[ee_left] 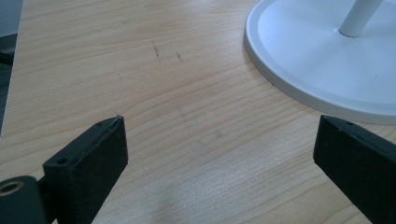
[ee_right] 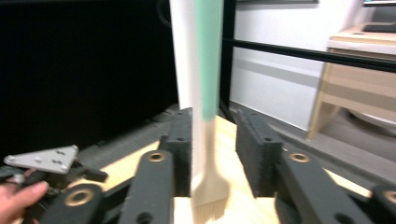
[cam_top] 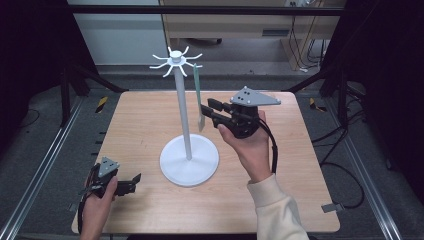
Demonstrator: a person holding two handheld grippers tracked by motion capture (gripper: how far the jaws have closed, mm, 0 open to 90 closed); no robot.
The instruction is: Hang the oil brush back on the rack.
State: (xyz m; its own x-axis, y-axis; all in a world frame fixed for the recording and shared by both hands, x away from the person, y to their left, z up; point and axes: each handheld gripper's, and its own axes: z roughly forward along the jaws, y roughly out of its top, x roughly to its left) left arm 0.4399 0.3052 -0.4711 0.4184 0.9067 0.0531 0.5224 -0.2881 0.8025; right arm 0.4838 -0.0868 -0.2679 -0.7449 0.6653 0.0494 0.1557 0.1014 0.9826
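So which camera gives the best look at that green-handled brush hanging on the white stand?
The right gripper view: the brush hangs close up between the right gripper's fingers, green handle above, pale bristle end below. The high view shows it whole but small, hanging beside the stand's pole. The left gripper view shows the stand's base.

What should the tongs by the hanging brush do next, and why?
Probably close the right tongs gently on the brush. Its pale handle hangs between the two jaws, with a gap left on one side, so they don't seem to grip it yet. The brush hangs from a hook of the white stand; the left tongs sit open near the table edge.
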